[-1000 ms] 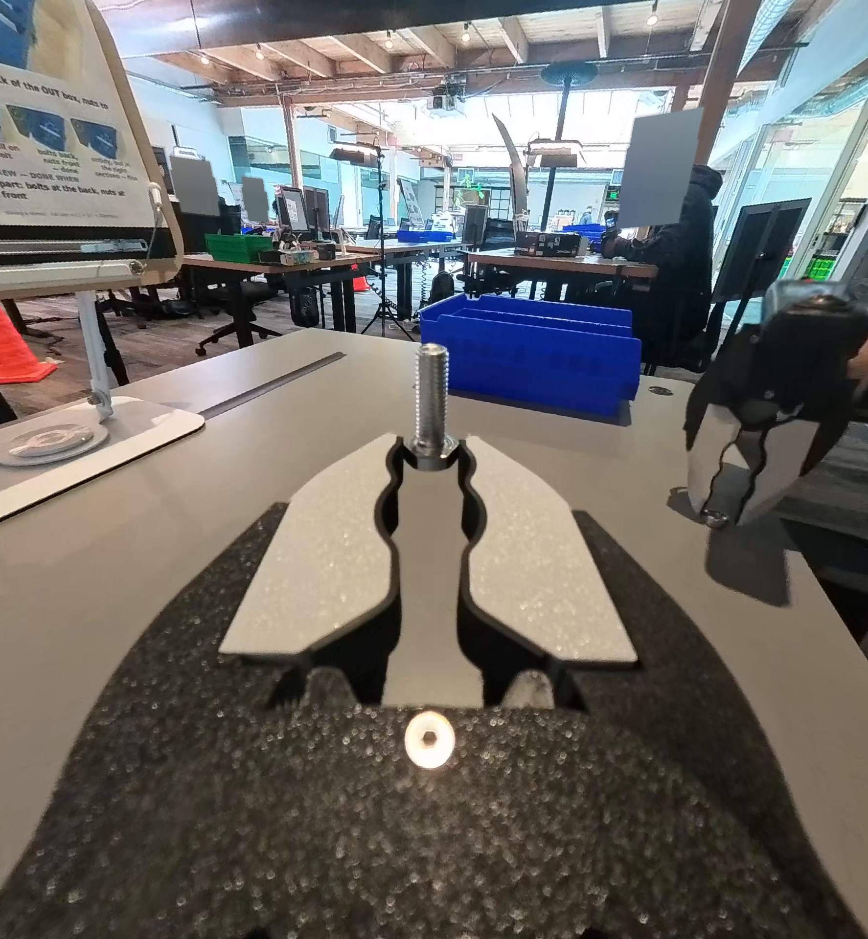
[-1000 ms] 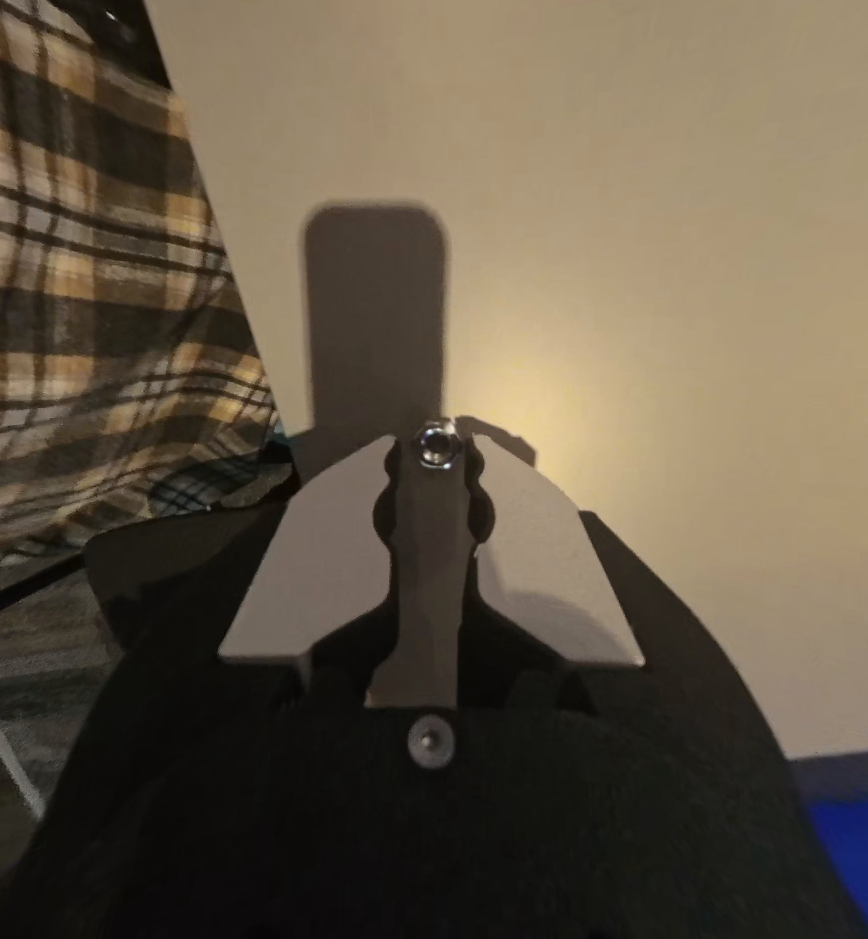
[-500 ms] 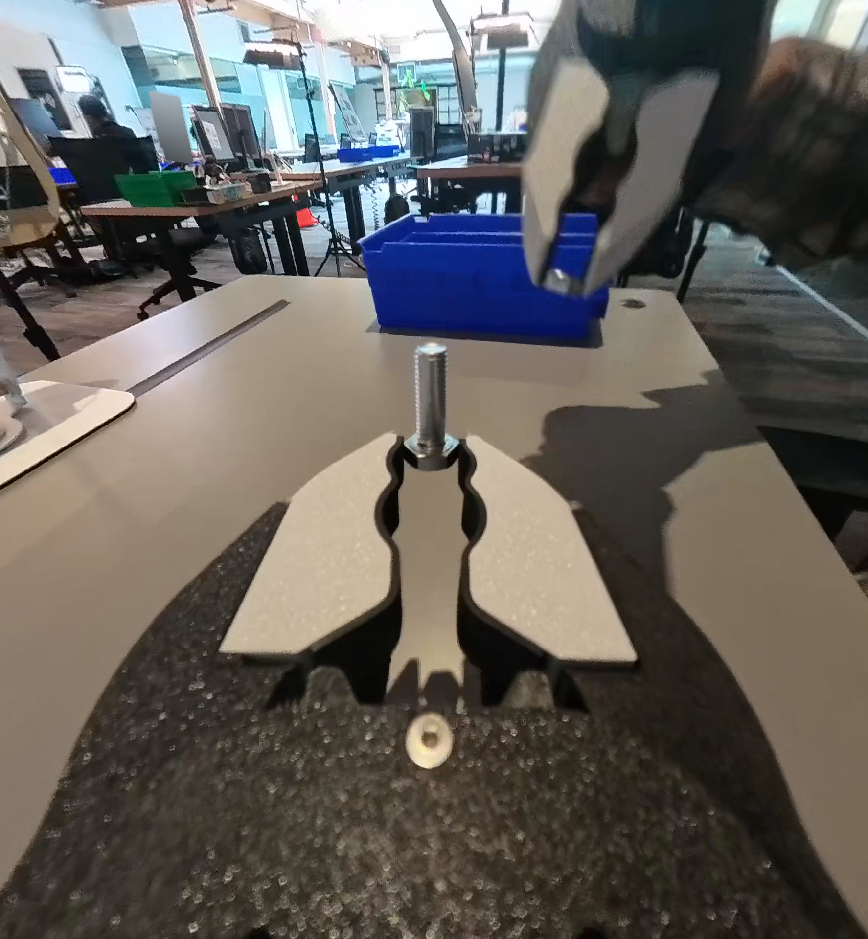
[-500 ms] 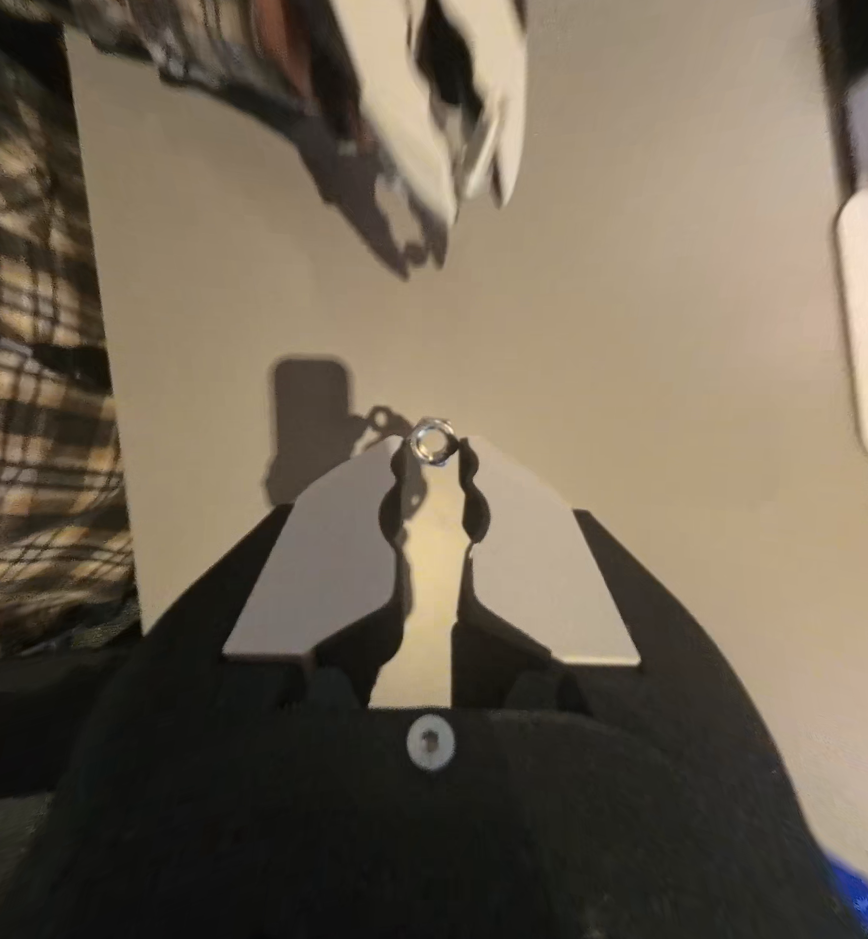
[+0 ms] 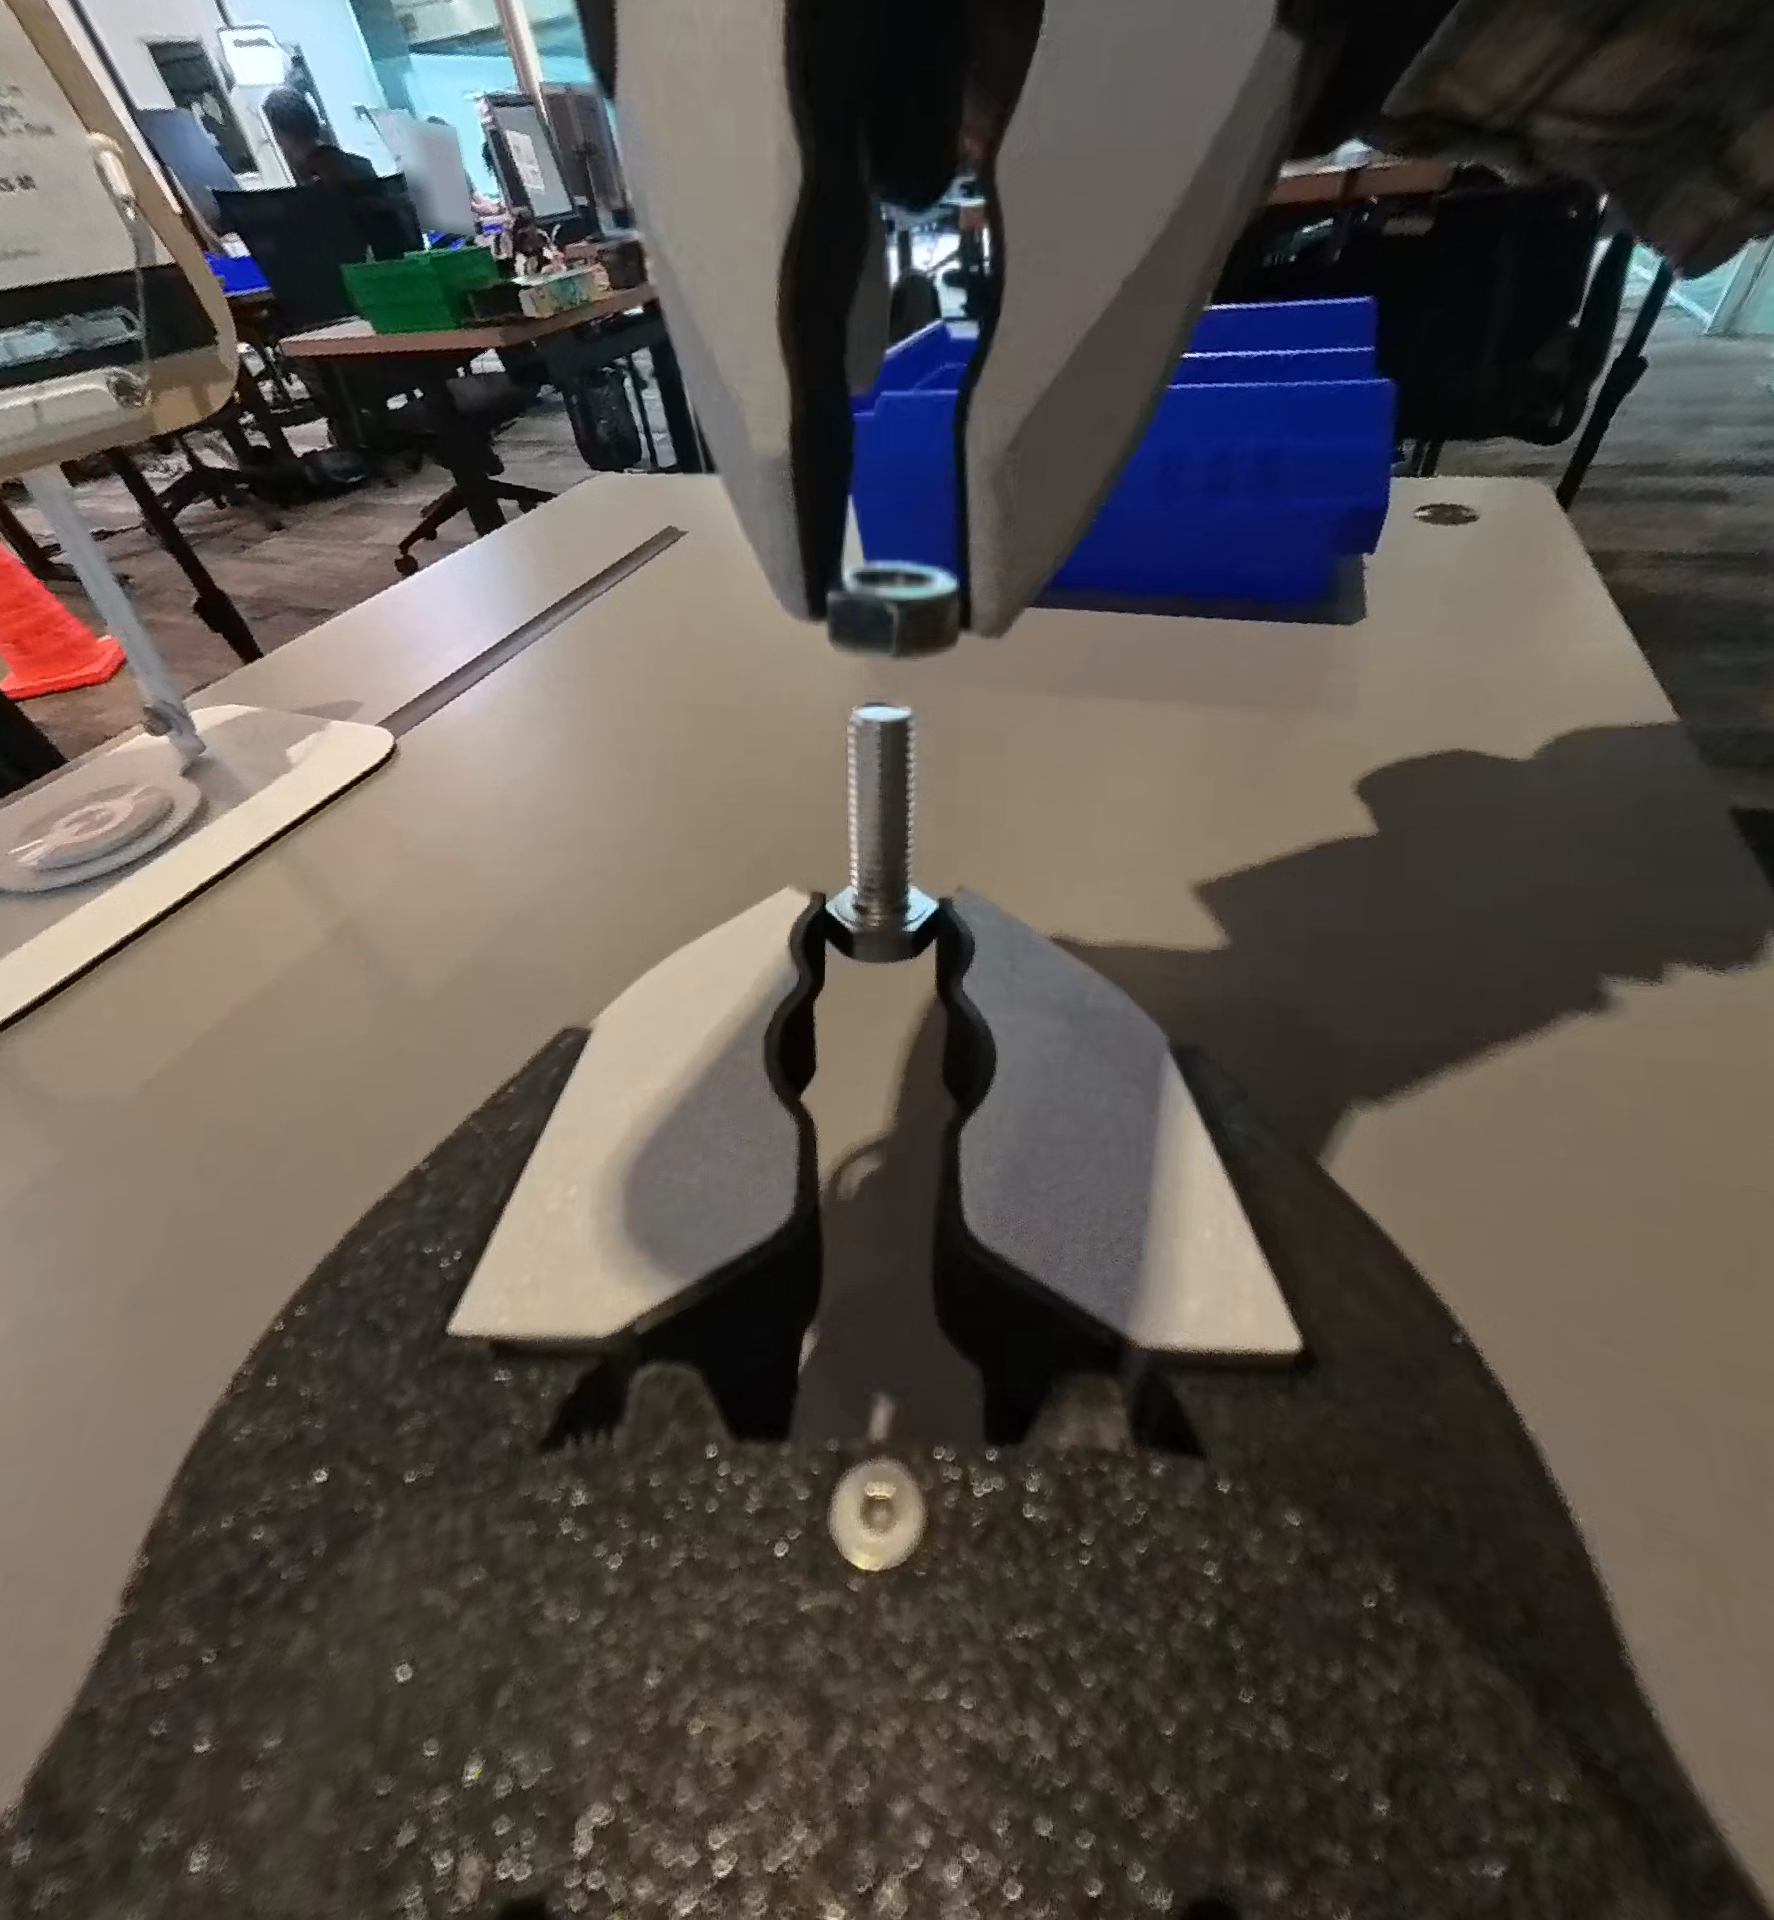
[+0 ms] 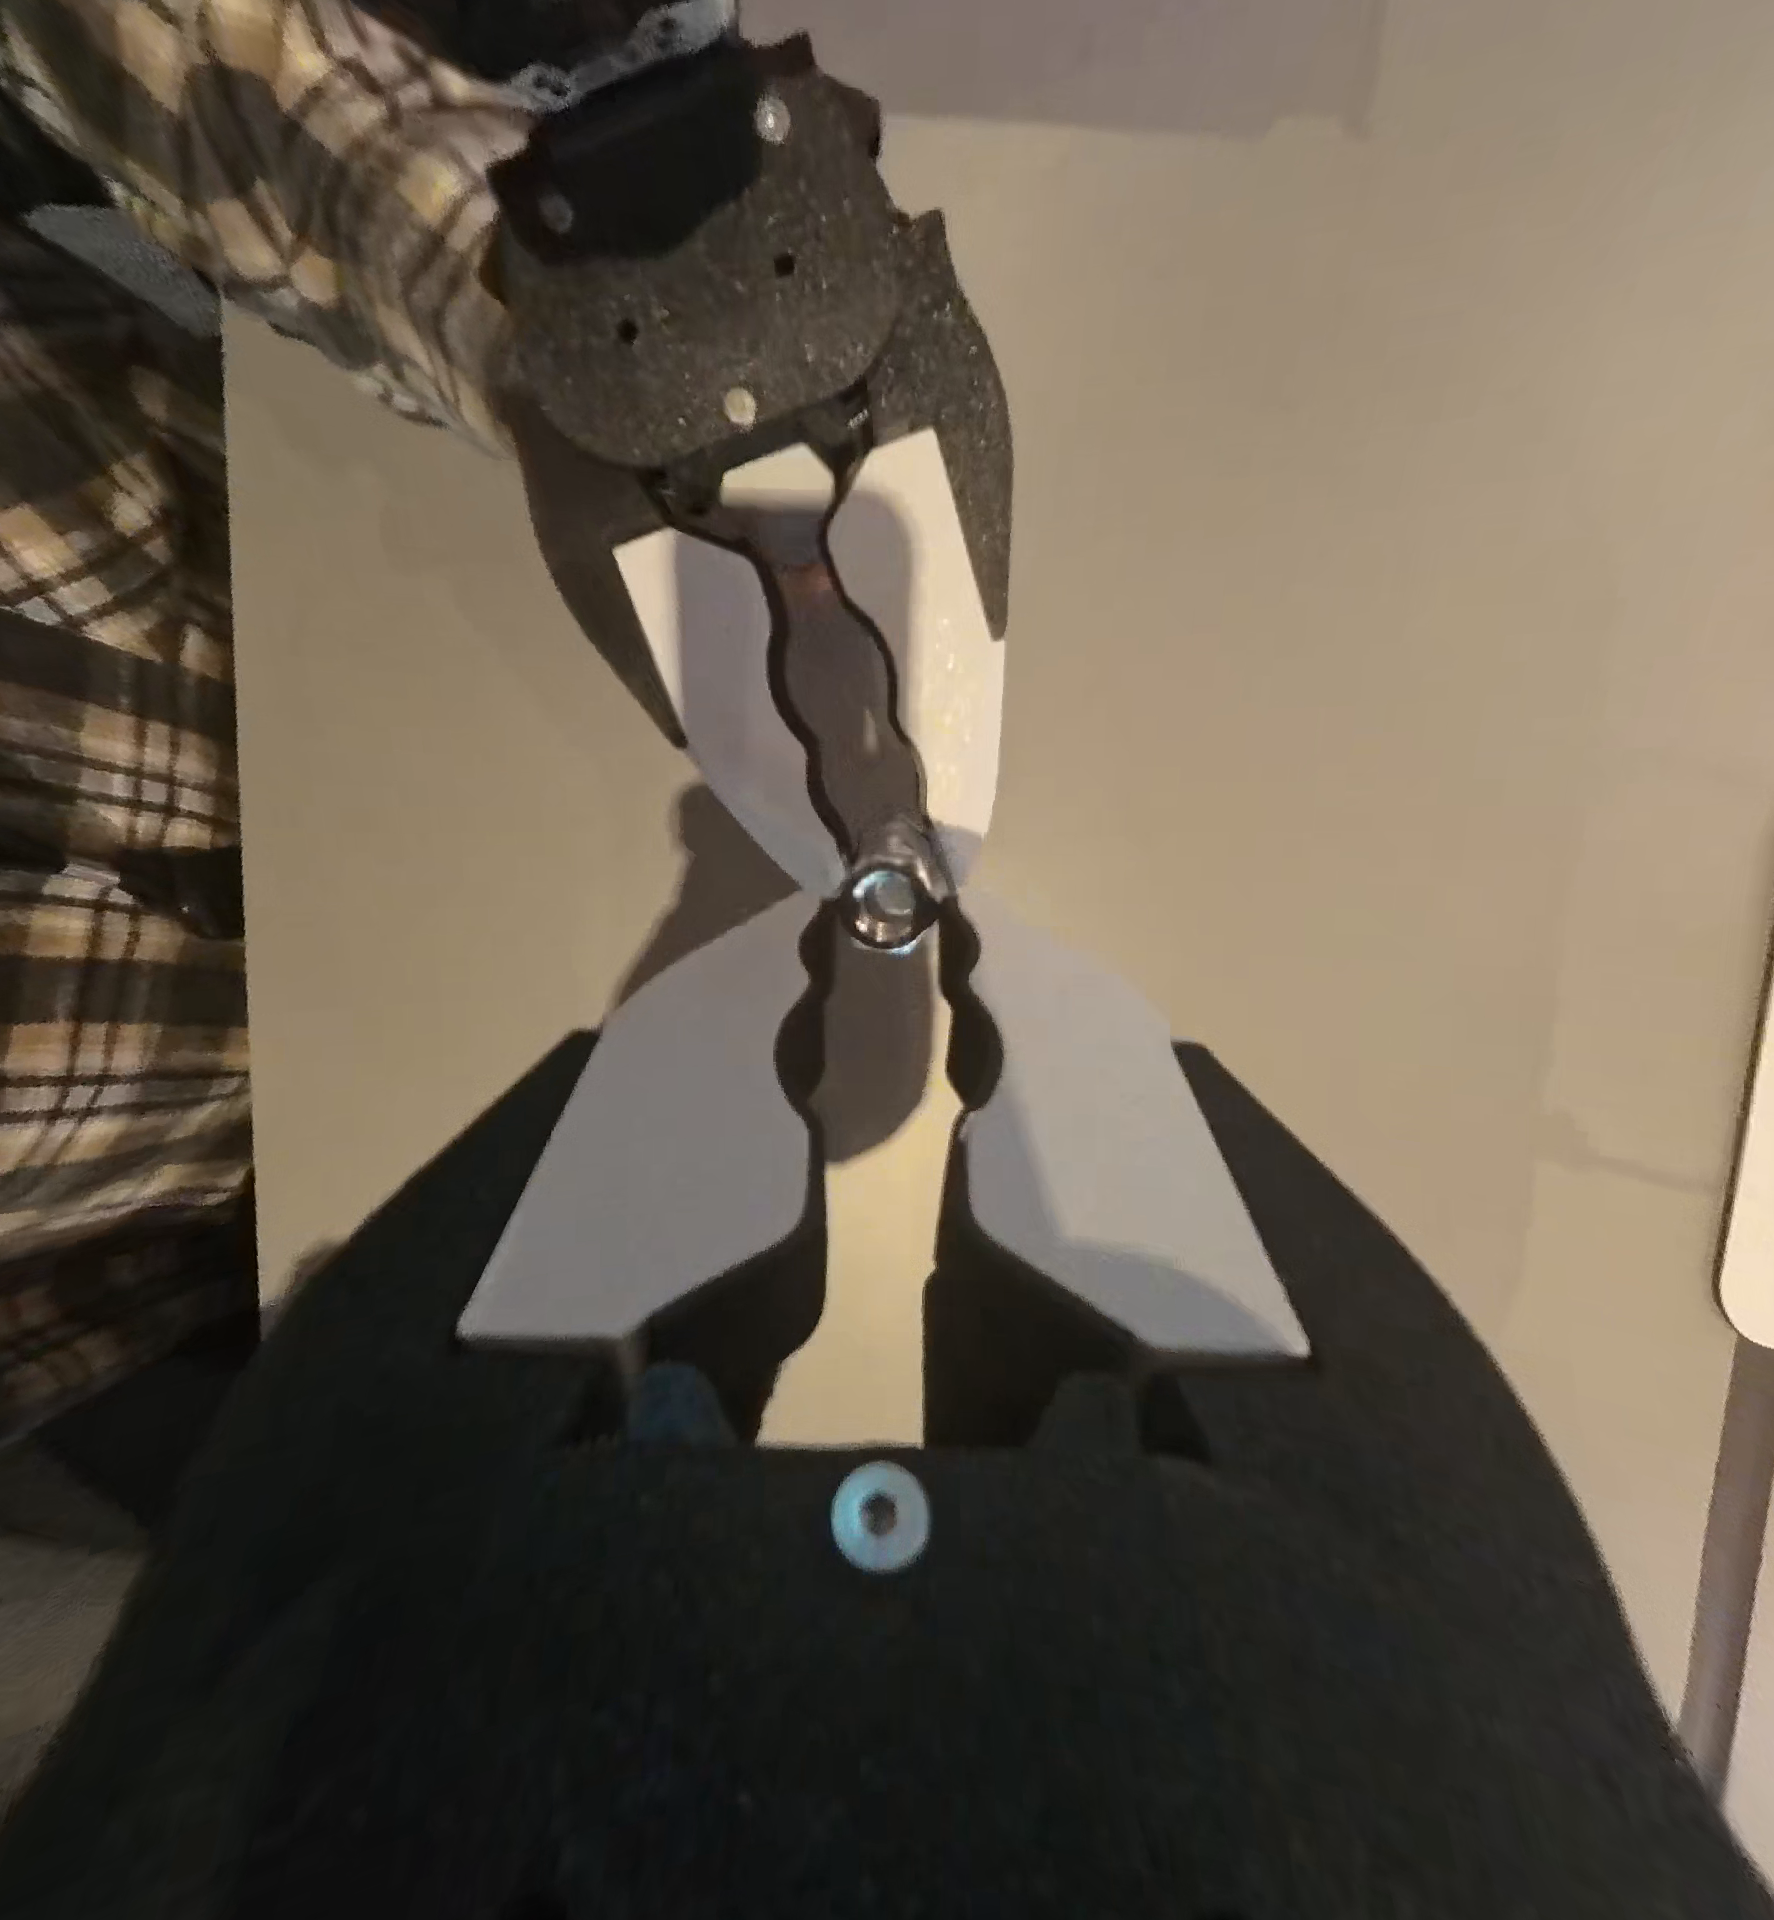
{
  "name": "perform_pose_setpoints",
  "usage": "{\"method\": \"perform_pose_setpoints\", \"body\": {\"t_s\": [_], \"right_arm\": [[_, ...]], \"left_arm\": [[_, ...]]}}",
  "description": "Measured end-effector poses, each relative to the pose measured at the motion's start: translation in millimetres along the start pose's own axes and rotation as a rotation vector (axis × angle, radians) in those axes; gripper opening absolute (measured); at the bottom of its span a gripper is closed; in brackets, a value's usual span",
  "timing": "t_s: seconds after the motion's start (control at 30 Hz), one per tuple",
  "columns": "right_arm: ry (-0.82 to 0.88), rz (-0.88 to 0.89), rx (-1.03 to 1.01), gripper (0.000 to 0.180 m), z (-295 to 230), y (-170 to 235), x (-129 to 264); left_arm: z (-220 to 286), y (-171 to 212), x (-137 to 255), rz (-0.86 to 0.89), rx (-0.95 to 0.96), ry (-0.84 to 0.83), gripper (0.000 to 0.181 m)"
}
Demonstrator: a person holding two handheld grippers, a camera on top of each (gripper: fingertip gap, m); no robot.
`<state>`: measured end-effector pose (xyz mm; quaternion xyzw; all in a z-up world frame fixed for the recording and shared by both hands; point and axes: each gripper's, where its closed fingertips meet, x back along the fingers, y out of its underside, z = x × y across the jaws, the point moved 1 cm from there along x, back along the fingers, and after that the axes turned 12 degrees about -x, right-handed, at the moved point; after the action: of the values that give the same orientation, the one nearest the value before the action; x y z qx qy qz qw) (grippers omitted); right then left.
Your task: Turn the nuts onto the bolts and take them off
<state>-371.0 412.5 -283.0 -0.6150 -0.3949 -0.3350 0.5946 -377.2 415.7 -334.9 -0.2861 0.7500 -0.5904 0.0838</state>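
My left gripper (image 5: 875, 925) is shut on the hex head of a silver bolt (image 5: 877, 805), which stands upright with its threaded end up. My right gripper (image 5: 893, 613) points down from above and is shut on a hex nut (image 5: 893, 618). The nut hangs flat, a short gap above the bolt's tip and in line with it. In the right wrist view, looking down, the nut (image 6: 885, 910) sits between my right gripper's tips (image 6: 885, 914), and the bolt's end shows through its hole. The left gripper (image 6: 888, 878) reaches in from the top there.
A blue bin (image 5: 1267, 488) stands at the back of the beige table (image 5: 509, 862). A white stand base (image 5: 145, 821) with a sign board sits at the left. A plaid sleeve (image 6: 83, 623) is along the table's near edge. Office desks lie beyond. Spacing between my two grippers at the tips: around 5 cm.
My right gripper has swung from the table's right side, up and over, with the nut, and now hangs right above the bolt. The left gripper keeps hold of the bolt.
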Motion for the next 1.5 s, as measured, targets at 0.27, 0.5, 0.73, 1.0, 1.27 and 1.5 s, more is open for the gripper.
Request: {"method": "perform_pose_setpoints", "body": {"t_s": [0.27,0.5,0.73,1.0,1.27,1.5], "right_arm": [[-0.026,-0.048,-0.037,0.018,0,2,-6],[-0.072,-0.07,0.063,0.018,-7,5,-2],[-0.107,-0.225,0.296,0.018,-12,8,1],[-0.094,-0.299,0.412,0.018,-8,11,-1],[-0.089,-0.277,0.395,0.019,-8,12,-1],[-0.085,-0.268,0.375,0.024,-6,13,-1]], "left_arm": [[0,-6,3,0.028,-0.014,-0.014,0.019],[7,-11,3,0.054,-0.014,0.043,0.019],[16,-15,2,0.053,-0.009,0.107,0.019],[15,-12,2,0.036,0.022,0.129,0.019],[14,-12,1,0.04,0.018,0.124,0.019],[15,-13,1,0.053,0.024,0.132,0.019]]}}
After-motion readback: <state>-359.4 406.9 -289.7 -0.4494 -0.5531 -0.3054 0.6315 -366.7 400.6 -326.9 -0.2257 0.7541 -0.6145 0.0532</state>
